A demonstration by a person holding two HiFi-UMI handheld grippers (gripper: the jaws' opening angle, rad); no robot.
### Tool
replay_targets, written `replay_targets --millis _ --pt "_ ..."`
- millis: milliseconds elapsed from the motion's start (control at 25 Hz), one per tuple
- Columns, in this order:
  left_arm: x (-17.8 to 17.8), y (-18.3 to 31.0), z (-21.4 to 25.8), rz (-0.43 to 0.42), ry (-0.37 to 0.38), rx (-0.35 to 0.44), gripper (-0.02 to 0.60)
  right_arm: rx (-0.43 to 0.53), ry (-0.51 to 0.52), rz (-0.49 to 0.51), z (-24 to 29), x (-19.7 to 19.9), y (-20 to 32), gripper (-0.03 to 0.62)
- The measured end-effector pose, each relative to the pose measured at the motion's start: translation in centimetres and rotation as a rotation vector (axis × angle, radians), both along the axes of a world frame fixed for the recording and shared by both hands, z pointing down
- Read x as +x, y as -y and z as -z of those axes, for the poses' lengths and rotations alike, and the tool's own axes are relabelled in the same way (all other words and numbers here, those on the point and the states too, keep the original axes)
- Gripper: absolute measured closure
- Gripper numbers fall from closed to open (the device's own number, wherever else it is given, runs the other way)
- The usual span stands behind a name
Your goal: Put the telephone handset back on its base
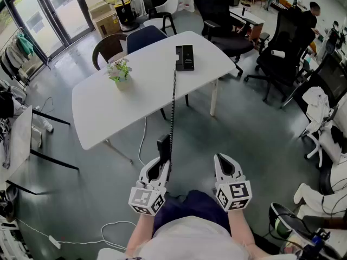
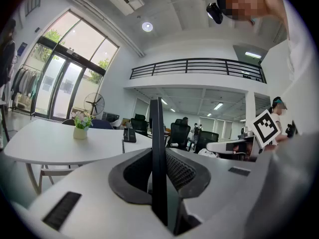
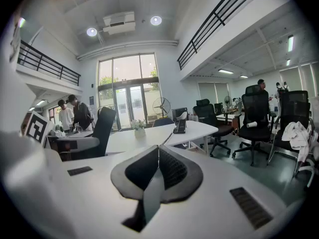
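Observation:
The black telephone base (image 1: 184,57) lies on the far side of the white table (image 1: 135,99). Its coiled cord (image 1: 173,104) stretches off the near table edge to the black handset (image 1: 164,147). My left gripper (image 1: 161,161) is shut on the handset and holds it upright in the air, well short of the table. In the left gripper view the handset (image 2: 156,133) stands as a thin dark bar between the jaws, with the base (image 2: 129,135) far ahead. My right gripper (image 1: 223,160) hovers beside the left one, shut and empty. The right gripper view shows the base (image 3: 180,126) on the table ahead.
A small flower pot (image 1: 121,72) stands on the table left of the base. Chairs (image 1: 111,46) are tucked in at the table's far side, and black office chairs (image 1: 217,15) stand beyond. Two people (image 3: 75,114) stand at the left in the right gripper view.

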State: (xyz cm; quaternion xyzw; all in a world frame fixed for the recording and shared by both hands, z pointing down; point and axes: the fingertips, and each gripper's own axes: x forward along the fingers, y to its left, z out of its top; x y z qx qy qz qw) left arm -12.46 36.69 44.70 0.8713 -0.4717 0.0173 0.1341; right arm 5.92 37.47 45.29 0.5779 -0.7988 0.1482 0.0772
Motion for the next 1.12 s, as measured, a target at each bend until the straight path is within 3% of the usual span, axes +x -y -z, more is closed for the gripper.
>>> replay_targets --millis 440,1120 --pt "-0.5 -0.9 0.0 0.024 -0.008 0.006 0.497 0.000 0.036 -0.023 0.1 -0.1 -0.5 0.559" --pt "1.2 -3.0 -0.3 -0.024 -0.012 -0.013 0.497 -0.039 0.081 -0.045 -1.0 -0.3 -2.5 0.559"
